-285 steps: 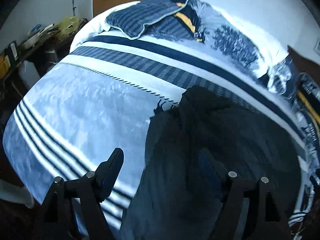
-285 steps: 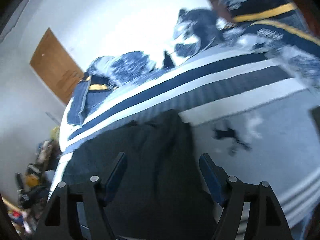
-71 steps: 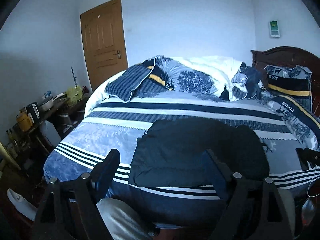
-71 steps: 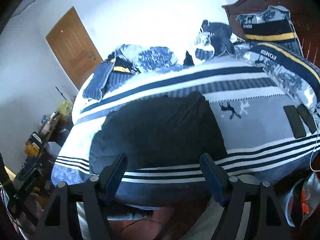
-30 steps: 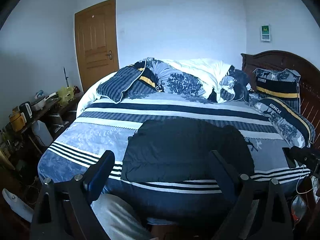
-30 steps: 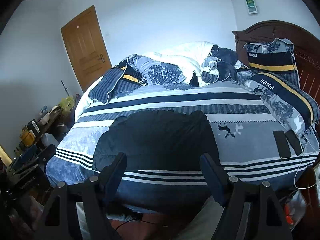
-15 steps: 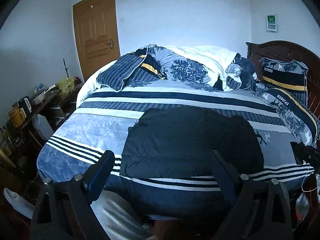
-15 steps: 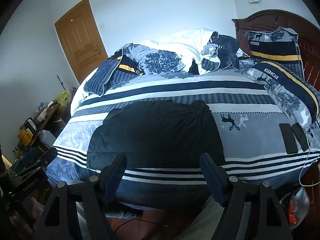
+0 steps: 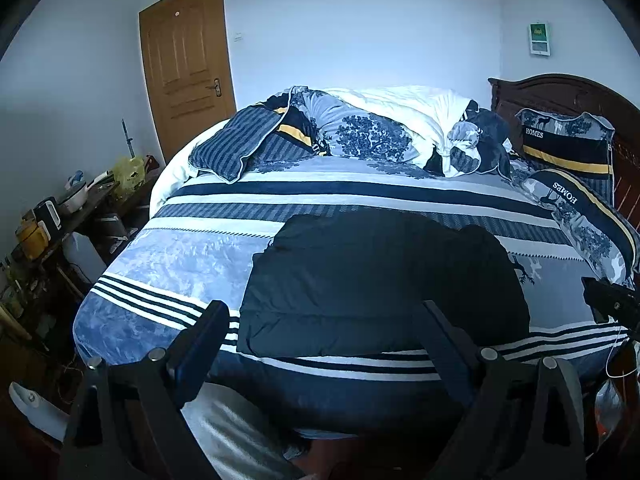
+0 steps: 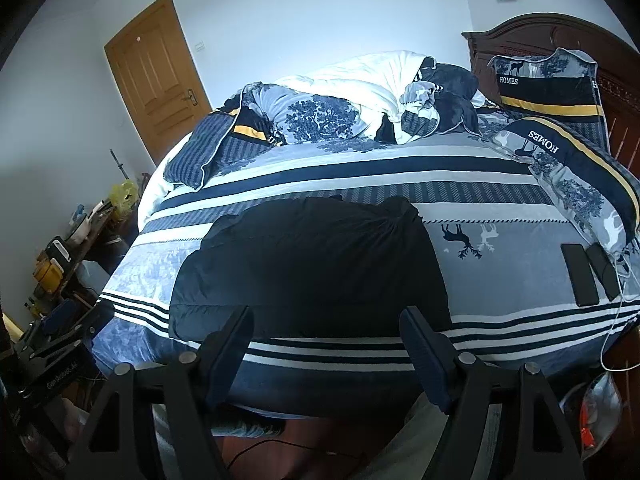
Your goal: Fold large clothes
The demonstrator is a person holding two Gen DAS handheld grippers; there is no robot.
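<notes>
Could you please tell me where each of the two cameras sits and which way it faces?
Left wrist: rides the open left tool, off the bed's near edge, facing the folded black padded garment; a light trouser leg shows below.
Right wrist: rides the open right tool, same direction, further right; two dark phones visible.
Shared: garment, brown wooden door, dark wooden headboard.

Striped bed [image 9: 192, 264] carrying folded dark jacket [image 9: 380, 280], pillows [image 10: 568, 152], heaped quilt [image 9: 392, 120], two phones [image 10: 580, 274].

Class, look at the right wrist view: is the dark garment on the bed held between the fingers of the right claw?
No. The right claw stands open and empty short of the bed, while the dark garment lies folded on the striped bedspread.
</notes>
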